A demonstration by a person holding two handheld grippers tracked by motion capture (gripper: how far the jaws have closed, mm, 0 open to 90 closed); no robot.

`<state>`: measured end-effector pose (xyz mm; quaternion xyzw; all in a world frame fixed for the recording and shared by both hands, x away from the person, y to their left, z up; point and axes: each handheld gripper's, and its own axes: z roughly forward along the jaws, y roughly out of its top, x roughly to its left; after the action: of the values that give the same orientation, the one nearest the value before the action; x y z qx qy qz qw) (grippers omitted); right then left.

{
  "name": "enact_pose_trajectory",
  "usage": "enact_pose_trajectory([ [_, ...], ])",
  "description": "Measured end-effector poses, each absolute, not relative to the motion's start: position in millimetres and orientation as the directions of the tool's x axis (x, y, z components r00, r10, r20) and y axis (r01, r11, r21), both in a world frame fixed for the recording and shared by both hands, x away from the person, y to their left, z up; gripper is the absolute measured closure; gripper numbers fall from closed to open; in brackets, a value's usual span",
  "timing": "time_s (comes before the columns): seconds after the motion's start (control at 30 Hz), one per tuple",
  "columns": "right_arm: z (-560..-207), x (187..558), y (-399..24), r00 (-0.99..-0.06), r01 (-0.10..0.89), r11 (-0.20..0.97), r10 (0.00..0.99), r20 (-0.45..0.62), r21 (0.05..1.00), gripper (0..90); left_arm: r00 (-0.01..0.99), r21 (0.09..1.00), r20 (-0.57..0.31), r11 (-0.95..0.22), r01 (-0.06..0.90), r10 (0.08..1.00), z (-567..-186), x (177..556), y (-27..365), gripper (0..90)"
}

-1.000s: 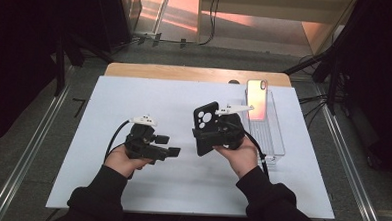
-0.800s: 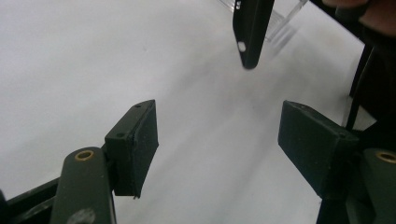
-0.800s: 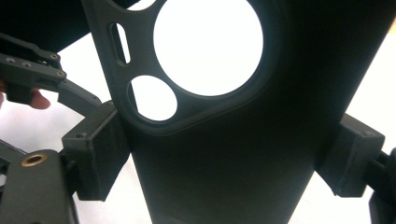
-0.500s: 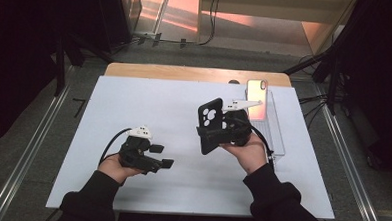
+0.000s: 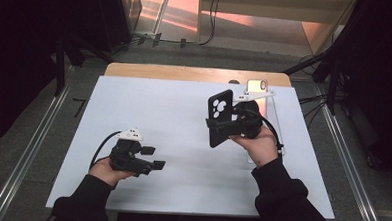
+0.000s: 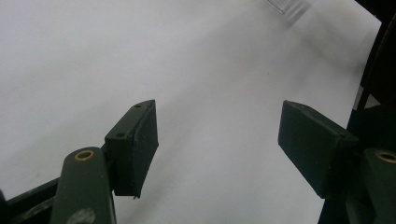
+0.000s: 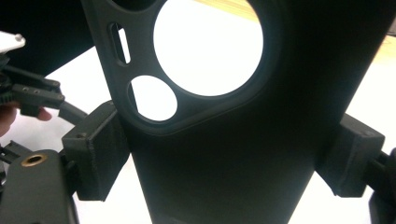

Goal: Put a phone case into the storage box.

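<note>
Since a second ago my right gripper (image 5: 218,125) has lifted the black phone case (image 5: 220,117) up and toward the far right of the white mat (image 5: 149,113), while my left gripper (image 5: 153,157) has dropped back toward the near left edge. I'm holding the case upright above the mat, its camera cutouts at the top, and I judge that's to carry it over to the phone (image 5: 257,86) lying in the clear tray (image 5: 278,129) at the far right, just beyond my right hand. In the right gripper view the jaws are clamped on the case (image 7: 224,140) across its width, a pad (image 7: 98,149) pressing on each long edge, so they stand wide but firmly loaded. My left gripper (image 6: 217,140) is parted with nothing between its pads (image 6: 135,140), only bare mat (image 6: 93,56) under it; I'd guess it is kept low and clear so it can steady the phone or case when the two come together.
</note>
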<state>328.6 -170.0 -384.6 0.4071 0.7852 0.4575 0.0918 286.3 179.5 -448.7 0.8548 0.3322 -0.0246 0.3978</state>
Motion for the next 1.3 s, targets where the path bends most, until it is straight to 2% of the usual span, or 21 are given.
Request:
enact_pose_trajectory([
  [0.3, -369, 337, -193, -0.602, 0.571, 0.191, 0.759, 0.249, 0.798, 13.2, 0.750, 0.659, -0.310, -0.437, 0.612, 0.584, -450, 283, 188, 28.7],
  [0.63, -354, 346, -218, -0.537, 0.570, 0.153, 0.813, 0.224, 0.807, 13.2, 0.736, 0.660, -0.315, -0.419, 0.623, 0.599, -450, 279, 193, 28.7],
  [1.3, -356, 357, -269, -0.359, 0.573, 0.032, 0.908, 0.216, 0.819, 13.2, 0.738, 0.654, -0.324, -0.424, 0.627, 0.591, -452, 279, 193, 28.7],
])
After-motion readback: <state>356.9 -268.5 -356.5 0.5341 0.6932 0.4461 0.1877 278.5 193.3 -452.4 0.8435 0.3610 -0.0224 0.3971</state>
